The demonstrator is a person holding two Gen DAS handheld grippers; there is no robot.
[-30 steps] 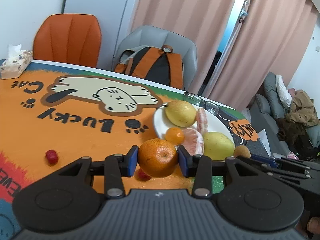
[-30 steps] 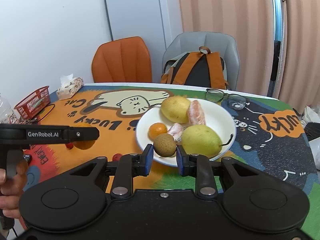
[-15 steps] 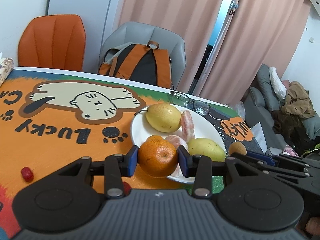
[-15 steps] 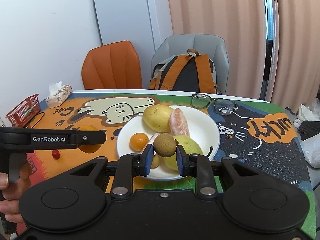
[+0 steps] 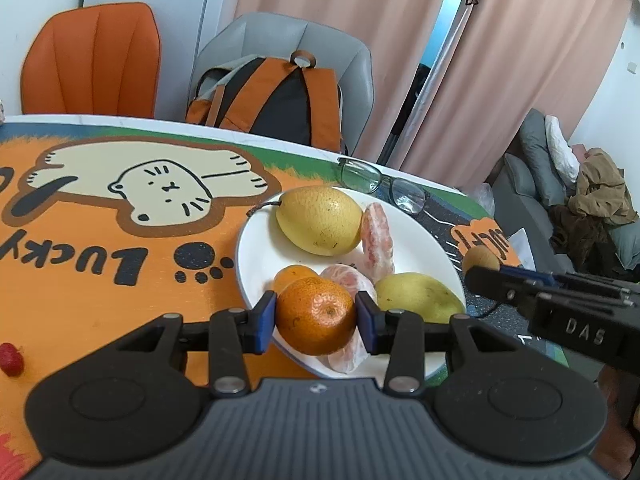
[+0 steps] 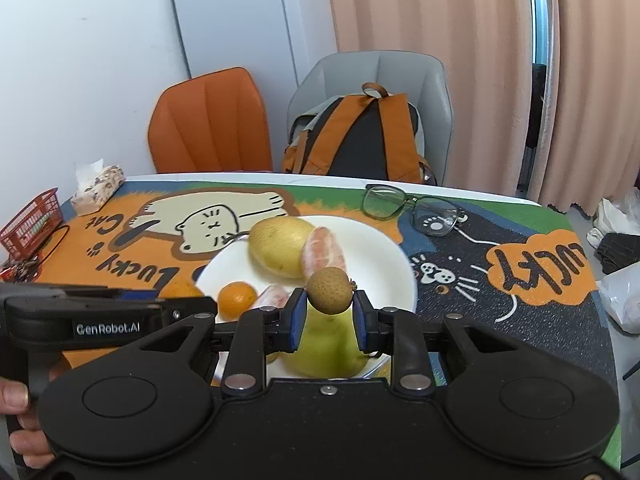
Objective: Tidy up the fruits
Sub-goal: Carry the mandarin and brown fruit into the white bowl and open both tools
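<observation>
My left gripper (image 5: 316, 322) is shut on an orange (image 5: 315, 315) and holds it over the near left rim of the white plate (image 5: 256, 256). The plate holds a yellow pear (image 5: 318, 220), peeled citrus pieces (image 5: 376, 240), a small orange (image 5: 292, 276) and a green pear (image 5: 418, 296). My right gripper (image 6: 326, 320) is shut on a small brown fruit (image 6: 330, 290), held above the green pear (image 6: 328, 350) over the plate's (image 6: 384, 256) near side. That gripper and its fruit (image 5: 480, 258) show at the right in the left wrist view.
Glasses (image 6: 412, 208) lie behind the plate. A red berry (image 5: 10, 358) lies on the orange cat mat (image 5: 100, 300) at the left. A tissue pack (image 6: 96, 190) and a red basket (image 6: 30, 224) stand at the far left. An orange chair (image 5: 92, 60) and a backpack (image 5: 272, 104) are behind the table.
Both grippers have moved forward over the plate with their fruits still held. The orange now hangs over the plate's near rim; the brown fruit is above the green pear.
</observation>
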